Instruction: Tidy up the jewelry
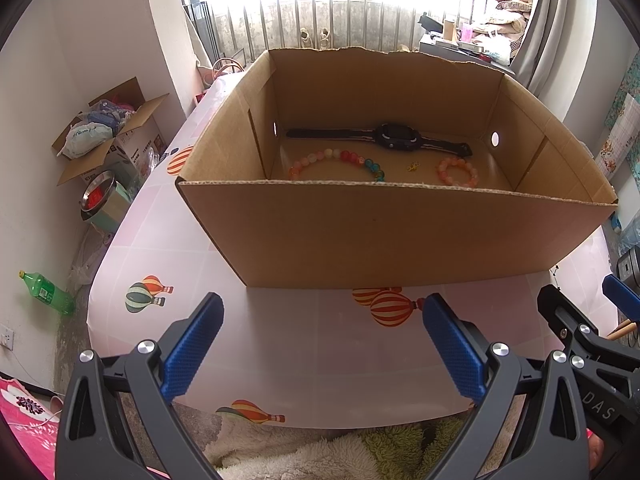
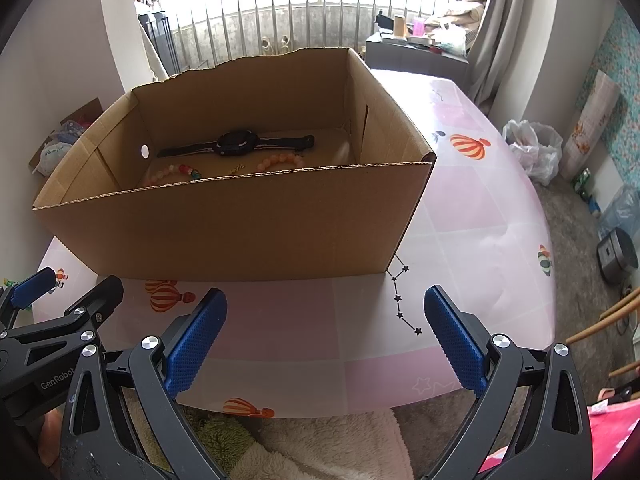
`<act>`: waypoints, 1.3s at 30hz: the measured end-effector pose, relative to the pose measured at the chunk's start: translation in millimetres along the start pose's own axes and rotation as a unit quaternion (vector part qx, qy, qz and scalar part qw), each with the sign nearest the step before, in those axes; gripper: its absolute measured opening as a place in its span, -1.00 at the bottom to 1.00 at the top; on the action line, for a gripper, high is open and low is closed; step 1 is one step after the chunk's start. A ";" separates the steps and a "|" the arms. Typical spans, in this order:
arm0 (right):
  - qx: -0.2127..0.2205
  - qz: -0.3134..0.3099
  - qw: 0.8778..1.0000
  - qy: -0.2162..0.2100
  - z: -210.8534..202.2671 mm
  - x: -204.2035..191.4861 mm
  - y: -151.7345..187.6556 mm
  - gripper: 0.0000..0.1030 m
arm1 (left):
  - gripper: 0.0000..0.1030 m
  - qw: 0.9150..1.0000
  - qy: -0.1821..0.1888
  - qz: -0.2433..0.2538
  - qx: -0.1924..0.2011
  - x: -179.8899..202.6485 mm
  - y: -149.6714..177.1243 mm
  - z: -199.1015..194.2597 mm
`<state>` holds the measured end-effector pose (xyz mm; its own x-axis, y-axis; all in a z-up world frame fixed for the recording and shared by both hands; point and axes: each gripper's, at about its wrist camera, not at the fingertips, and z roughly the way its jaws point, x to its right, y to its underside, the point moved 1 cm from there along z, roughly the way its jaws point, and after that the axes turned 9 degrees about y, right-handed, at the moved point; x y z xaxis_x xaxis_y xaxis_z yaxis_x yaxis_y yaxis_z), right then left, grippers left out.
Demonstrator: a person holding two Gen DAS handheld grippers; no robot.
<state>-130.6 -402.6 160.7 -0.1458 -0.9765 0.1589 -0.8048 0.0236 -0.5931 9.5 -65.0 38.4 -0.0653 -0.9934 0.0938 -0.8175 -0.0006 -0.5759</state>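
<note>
Both the left hand-held gripper point(image 1: 322, 316) and right hand-held gripper point(image 2: 326, 310) hang released and empty above the bench point(image 2: 472, 216). Ahead, inside the cardboard box point(image 1: 400, 232), lie a watch point(image 1: 380, 138) and two bead bracelets point(image 1: 336, 162).

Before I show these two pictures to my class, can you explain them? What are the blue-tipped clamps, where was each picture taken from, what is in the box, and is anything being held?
The clamps are hand-held grippers, one in each of a person's hands, each carrying a wide-angle camera that looks forward along its two fingers. One picture comes from the left gripper, the other from the right gripper; each also shows the other gripper at its edge. Both stand open and hold nothing. They hover over a table with a pink balloon-print cover. On it stands an open cardboard box. Inside lie a black watch, a multicoloured bead bracelet, a smaller pink bead bracelet and a tiny gold trinket, too small to identify.
</note>
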 end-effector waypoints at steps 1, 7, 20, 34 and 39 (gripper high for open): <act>0.000 0.000 1.000 0.000 0.4 0.2 -0.3 0.85 | 0.90 1.000 0.000 0.000 0.000 0.8 -0.6 0.5; 0.000 0.000 1.000 -0.001 0.5 0.7 -0.5 0.85 | 0.90 1.000 0.000 0.000 0.000 0.3 -0.1 -0.1; 0.000 0.000 1.000 -0.001 0.3 -0.4 0.9 0.85 | 0.90 1.000 -0.001 0.000 0.000 -0.7 0.2 0.0; -0.002 0.000 1.000 -0.002 0.7 -0.5 0.7 0.85 | 0.90 1.000 -0.002 0.001 -0.004 -1.6 -2.3 0.6; -0.003 0.001 1.000 -0.002 0.9 -0.7 0.5 0.85 | 0.90 1.000 -0.002 0.001 -0.004 0.3 -3.4 1.8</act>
<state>-130.4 -402.2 159.6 -0.1450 -0.9773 0.1543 -0.8076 0.0268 -0.5891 13.3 -65.6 39.0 -0.0648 -0.9939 0.0887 -0.8218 0.0028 -0.5698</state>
